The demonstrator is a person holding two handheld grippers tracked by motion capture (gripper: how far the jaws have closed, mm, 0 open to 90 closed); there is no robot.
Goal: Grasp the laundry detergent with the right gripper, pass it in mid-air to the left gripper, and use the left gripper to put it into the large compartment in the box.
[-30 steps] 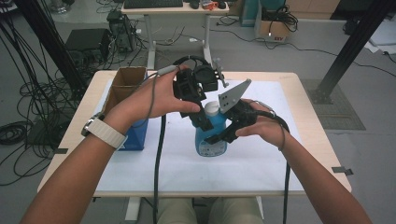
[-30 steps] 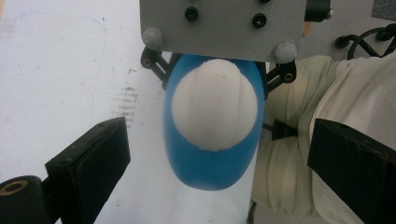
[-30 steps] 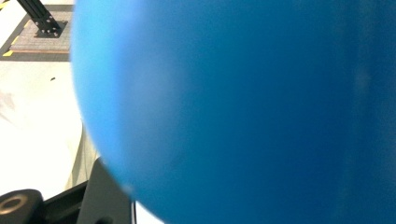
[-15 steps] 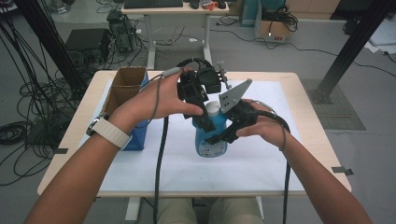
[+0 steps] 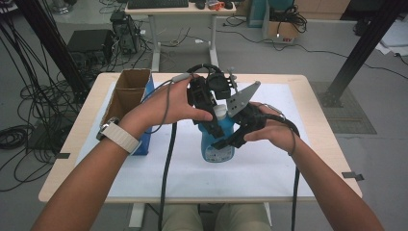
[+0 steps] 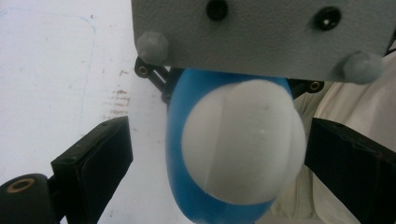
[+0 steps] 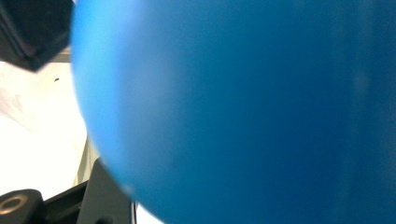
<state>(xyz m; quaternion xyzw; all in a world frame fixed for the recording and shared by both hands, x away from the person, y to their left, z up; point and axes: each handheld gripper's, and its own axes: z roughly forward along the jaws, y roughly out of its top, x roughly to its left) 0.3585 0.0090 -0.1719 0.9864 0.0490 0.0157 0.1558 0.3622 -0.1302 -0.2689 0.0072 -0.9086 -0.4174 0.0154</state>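
Blue plastic bottle [image 5: 217,139] with a white cap [image 5: 220,112] is standing upright on the white paper sheet [image 5: 269,168] near the middle of the light wooden table [image 5: 322,130]; a pale label is showing low on its front. In the left gripper view the rounded white cap [image 6: 243,144] is sitting between the two black jaws, a clear gap of white paper showing at its 9 o'clock side and the jaw at 3 o'clock standing just beside it, whether touching I cannot tell. The left gripper [image 5: 211,103] is hanging over the bottle's top from 11 o'clock, its jaws standing wide around the cap and having just been closing a little with the cap between them. The right gripper [image 5: 231,137] is coming in from the bottle's 3 o'clock side, its jaws clamped on the blue body; in the right gripper view that blue body [image 7: 243,112] is pressing close against the lens, one black jaw showing at 10 o'clock. A grey three-cornered plate [image 5: 242,98] is riding on top of the right gripper, just beside the cap at 2 o'clock. Black cables are trailing from both grippers toward 6 o'clock. An open brown cardboard box [image 5: 126,91] with a blue side is standing at the bottle's 9 o'clock, well apart from it, on the table's edge.
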